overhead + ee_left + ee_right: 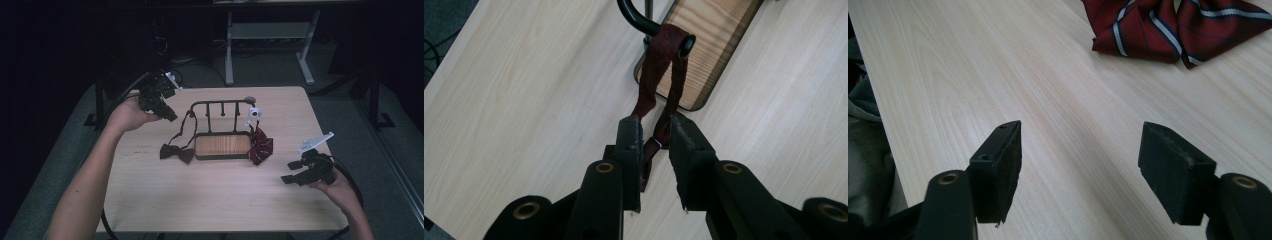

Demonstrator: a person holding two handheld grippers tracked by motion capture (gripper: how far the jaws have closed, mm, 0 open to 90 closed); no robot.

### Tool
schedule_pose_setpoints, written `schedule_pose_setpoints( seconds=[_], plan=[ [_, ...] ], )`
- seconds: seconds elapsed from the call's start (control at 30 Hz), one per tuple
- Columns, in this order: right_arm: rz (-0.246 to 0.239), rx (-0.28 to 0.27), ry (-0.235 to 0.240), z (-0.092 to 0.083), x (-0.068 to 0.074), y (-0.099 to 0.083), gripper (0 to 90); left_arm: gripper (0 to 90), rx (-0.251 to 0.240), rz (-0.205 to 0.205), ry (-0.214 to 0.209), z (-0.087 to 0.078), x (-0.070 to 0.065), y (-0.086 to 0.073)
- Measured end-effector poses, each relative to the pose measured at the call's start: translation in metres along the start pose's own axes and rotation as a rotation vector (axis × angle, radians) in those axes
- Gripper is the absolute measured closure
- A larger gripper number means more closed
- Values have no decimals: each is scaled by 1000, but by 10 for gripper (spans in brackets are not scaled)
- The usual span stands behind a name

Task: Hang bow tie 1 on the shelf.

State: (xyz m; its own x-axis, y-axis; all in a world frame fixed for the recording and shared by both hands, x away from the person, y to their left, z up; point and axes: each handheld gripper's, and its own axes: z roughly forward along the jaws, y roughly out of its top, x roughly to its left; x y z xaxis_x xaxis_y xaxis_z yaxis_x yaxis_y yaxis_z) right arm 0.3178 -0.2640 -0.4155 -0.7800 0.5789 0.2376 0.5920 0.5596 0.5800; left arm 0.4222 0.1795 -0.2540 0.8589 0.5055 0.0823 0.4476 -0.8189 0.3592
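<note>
High view: a small black rack (220,107) on a wooden base (222,145) stands mid-table (210,200). A dark bow tie (176,153) lies just left of the base, its strap (186,126) looped up over the rack's left hook. A striped red bow tie (261,146) lies against the base's right end.

The left gripper (159,102) hovers beside the rack's left end. In the left gripper view its jaws stand slightly apart, the strap (659,75) running down between them, pads not pressing it.

The right gripper (295,176) rests low near the table's right edge, jaws wide apart with nothing between them, the striped tie (1173,27) ahead.
</note>
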Motion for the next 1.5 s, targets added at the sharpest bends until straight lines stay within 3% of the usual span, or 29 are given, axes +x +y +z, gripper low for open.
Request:
schedule_pose_setpoints(
  seconds=[0.8, 1.5],
  plan=[
    [28, -2, -25, -1, -5, -4, 321, 649, -33, 9, -35, 16, -11, -28],
    [44, 0, -34, -1, -7, -6, 311, 530, -58, -22, -67, 34, -19, -57]
  ],
)
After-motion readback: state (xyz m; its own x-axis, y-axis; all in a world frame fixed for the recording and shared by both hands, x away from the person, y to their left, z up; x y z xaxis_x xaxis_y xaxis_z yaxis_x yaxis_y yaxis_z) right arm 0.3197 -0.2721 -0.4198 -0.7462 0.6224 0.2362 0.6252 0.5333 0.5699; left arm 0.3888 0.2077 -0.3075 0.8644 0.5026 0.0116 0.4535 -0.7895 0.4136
